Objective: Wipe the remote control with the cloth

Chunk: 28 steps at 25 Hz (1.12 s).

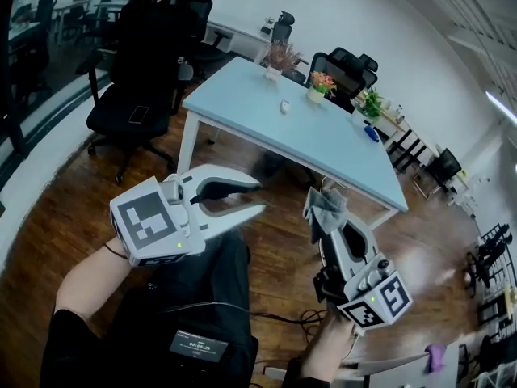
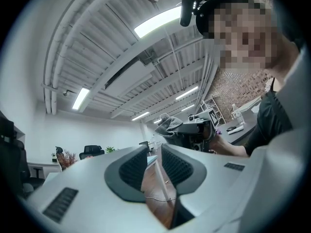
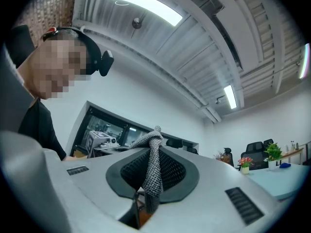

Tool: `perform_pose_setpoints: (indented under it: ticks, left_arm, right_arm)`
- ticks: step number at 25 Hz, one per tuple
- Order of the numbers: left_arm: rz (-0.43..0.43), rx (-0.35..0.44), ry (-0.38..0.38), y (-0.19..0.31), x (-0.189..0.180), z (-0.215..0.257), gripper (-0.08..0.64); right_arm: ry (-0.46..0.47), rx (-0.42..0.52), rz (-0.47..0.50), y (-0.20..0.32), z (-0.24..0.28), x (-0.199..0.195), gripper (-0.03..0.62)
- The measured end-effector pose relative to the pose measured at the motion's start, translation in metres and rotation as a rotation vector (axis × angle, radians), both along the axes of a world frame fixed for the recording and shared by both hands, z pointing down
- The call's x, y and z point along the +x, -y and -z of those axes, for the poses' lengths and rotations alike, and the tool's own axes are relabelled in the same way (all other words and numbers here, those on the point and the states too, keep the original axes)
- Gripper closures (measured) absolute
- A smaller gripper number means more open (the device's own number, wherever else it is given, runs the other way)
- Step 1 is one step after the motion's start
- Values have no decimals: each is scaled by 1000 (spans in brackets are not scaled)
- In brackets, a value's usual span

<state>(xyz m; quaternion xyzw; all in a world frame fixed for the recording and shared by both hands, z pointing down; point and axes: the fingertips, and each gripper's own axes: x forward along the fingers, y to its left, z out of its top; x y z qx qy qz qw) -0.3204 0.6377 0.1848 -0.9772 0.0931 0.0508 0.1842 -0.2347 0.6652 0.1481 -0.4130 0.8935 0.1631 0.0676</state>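
Starting on your left: there's a flat dark slab [image 1: 137,114] lying on the seat of the black chair [image 1: 109,118]. It might be a phone or it might be the remote, it's too small for me to call.

Your left gripper [image 1: 260,198] is out in front of you, well short of the table [image 1: 242,107]. Its jaws are pulled in to a thin slit with nothing in them, just floor showing through. If you plan to pin the remote with that one, you'd have to open up first, or you'll just poke it and send it skating across that smooth top.

On the table there's a small white thing [image 1: 284,106], my other guess for the remote. Neither gripper has it and neither is near it. The potted plants [image 1: 321,84] stand close by along the far edge, so a wide wiping sweep could tip one over.

Your right gripper [image 1: 325,223] is clamped on the grey cloth [image 1: 325,206], but only on a thin twisted strand, with the rest bunched above the tips. I reckon any drag on the table could pull it free, or you'd end up rubbing with bare jaw instead of fabric.

There's also a cable [image 1: 279,318] on the floor by your feet. Stepping in closer could snag it.
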Motion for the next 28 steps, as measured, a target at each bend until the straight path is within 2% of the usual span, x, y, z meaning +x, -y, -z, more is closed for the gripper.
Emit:
perform_pose_setpoints:
  ticks: [10,18,28]
  left_arm:
    - [-11,10,20,-62,-15,-16,482]
    - [-22,25,15,-84,-2,7,482]
    - [-19,19,17,-67,-2,-9,482]
  right_arm:
    - [-10,27,-3,-61,-10,-23,566]
    - [-23,46,0,-83,13,-13,568]
    - [-32,41,0,-65,-4,-15,568]
